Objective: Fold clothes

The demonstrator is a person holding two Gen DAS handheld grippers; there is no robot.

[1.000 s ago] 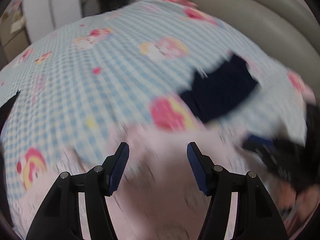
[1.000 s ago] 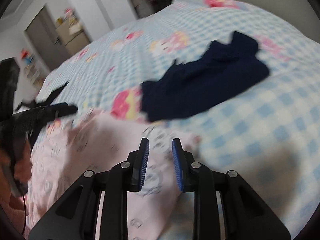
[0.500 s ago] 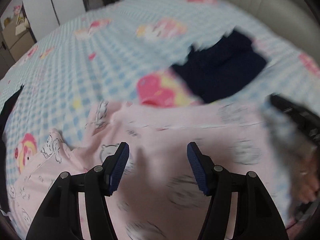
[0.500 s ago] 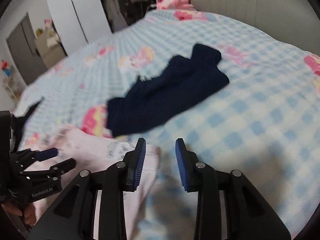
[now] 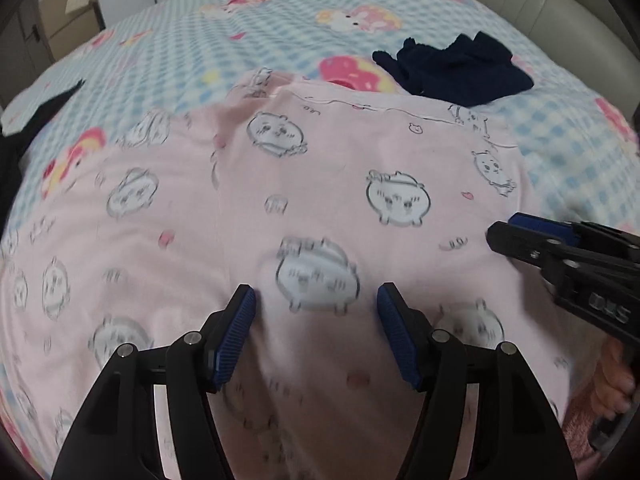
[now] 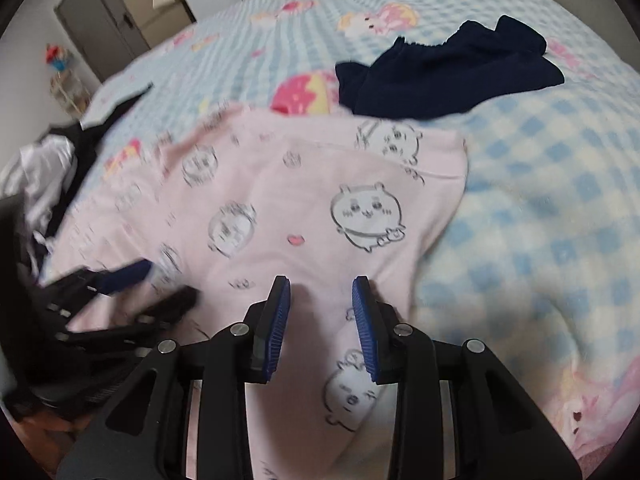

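Note:
A pink garment (image 5: 320, 184) printed with cartoon animals lies spread flat on the blue checked bed cover (image 5: 200, 40). My left gripper (image 5: 316, 292) points down over the garment's near middle. Its jaws stand wide and are still opening, and only flat cloth lies under the gap. My right gripper (image 6: 321, 282) is over the pink garment (image 6: 300, 200) near its right side. Its jaws are part open and opening, with nothing pinched. Each gripper shows in the other's view: the right gripper (image 5: 504, 232) and the blurred left gripper (image 6: 160, 286).
A dark navy garment (image 5: 452, 70) (image 6: 448, 76) lies crumpled just beyond the pink one's far right corner. Black and white clothes (image 6: 52, 168) are heaped at the bed's left edge. A padded headboard (image 5: 540, 0) runs behind. A person's hand (image 5: 612, 384) holds the right gripper.
The pink garment went from bunched to spread flat. Both grippers shifted over it, toward the near side. The right jaws widened; the left stayed wide.

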